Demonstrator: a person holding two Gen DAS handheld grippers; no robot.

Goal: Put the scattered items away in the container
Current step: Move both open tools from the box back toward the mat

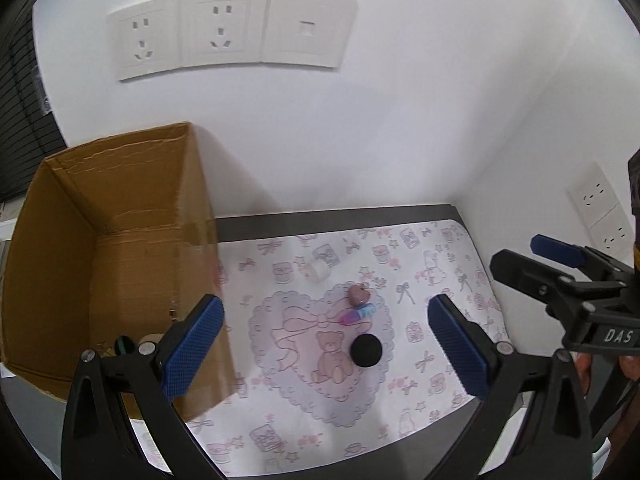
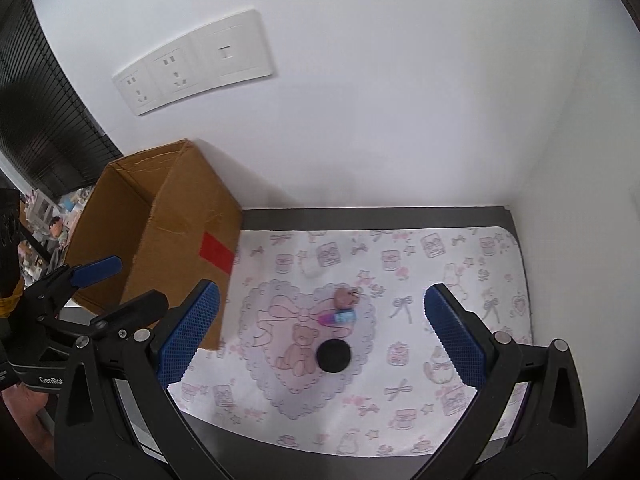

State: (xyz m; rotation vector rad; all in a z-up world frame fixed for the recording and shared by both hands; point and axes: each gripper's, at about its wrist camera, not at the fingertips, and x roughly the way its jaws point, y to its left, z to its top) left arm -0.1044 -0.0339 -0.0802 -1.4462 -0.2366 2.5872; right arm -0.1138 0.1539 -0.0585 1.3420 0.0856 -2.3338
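Observation:
On the patterned mat [image 1: 404, 268] [image 2: 472, 276] lie a black round disc [image 1: 366, 350] [image 2: 333, 355], a pink heart charm [image 1: 359, 294] [image 2: 345, 298], a blue-and-pink capsule-shaped item [image 1: 357, 315] [image 2: 338, 317] and a clear tape roll [image 1: 318, 270] [image 2: 312, 268]. An open cardboard box [image 1: 52, 260] [image 2: 160, 220] stands at the mat's left. My left gripper [image 1: 324, 302] [image 2: 140, 282] hovers open beside the box, above and short of the items. My right gripper [image 2: 322, 300] [image 1: 516, 252] also hangs open over the mat, holding nothing.
Small things lie on the box floor [image 1: 124, 344], partly hidden by my left finger. White walls with socket plates [image 1: 232, 32] [image 2: 192, 64] close off the back and right. The dark table edge [image 2: 360, 214] runs behind the mat. Clutter sits left of the box [image 2: 52, 216].

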